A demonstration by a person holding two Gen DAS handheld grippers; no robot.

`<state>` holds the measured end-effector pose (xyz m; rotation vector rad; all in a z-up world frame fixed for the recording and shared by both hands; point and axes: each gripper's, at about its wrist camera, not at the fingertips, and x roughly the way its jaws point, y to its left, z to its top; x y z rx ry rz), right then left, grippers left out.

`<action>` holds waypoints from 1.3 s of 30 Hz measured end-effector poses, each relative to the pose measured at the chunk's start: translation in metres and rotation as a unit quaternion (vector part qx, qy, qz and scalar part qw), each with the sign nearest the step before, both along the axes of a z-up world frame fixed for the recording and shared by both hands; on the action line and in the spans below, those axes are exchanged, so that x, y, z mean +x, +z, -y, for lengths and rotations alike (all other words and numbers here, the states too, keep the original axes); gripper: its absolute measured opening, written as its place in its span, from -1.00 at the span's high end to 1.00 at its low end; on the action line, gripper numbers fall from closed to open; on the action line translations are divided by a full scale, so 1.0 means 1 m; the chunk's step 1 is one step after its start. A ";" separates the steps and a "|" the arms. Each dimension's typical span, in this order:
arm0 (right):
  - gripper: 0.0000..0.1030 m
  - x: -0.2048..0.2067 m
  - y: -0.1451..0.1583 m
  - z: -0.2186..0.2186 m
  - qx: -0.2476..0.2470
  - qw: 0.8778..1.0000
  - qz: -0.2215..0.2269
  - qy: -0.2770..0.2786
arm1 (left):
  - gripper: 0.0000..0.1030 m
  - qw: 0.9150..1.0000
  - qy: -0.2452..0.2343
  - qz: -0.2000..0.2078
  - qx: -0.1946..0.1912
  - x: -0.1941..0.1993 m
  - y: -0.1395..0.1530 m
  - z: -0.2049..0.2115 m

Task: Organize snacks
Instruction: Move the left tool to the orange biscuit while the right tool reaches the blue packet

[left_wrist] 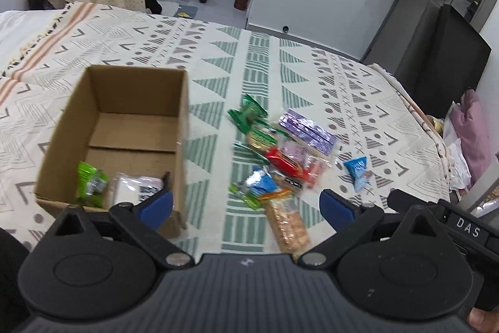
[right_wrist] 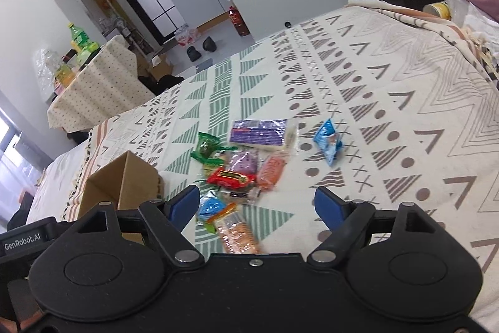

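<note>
- While both my tongs, left gripper point(left_wrist: 246, 205) and right gripper point(right_wrist: 257, 205), gape empty, the long orange-ended clear cracker sleeve point(right_wrist: 238, 231) lies just ahead, lengthwise between the right's jaws.
- Brown cardboard box point(left_wrist: 131, 102) waits left.

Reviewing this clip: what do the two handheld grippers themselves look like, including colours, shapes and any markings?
Both are black plastic with blue pads on the fingers. The left gripper has a ribbed grey body, two round black discs and silver pivot pins. The right gripper has a black body; it reads "GenRobot.AI" on its side in its own view and "DAS" in the left view.
</note>
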<state>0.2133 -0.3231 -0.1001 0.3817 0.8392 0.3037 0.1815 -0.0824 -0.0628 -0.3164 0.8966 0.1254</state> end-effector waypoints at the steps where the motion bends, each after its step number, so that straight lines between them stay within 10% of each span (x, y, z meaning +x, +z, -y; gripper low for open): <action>1: -0.54 0.001 -0.001 0.003 0.003 1.000 -0.001 -0.003 | -0.95 1.000 -0.001 -0.001 -0.001 0.002 -0.002 0.004; 34: -0.13 0.068 -0.053 0.036 0.000 0.998 -0.047 -0.034 | -0.32 0.992 0.056 -0.106 -0.044 0.068 -0.113 0.060; 39: -0.13 0.080 -0.064 0.032 -0.002 0.998 -0.057 -0.029 | 0.15 0.990 0.074 -0.121 -0.019 0.076 -0.128 0.063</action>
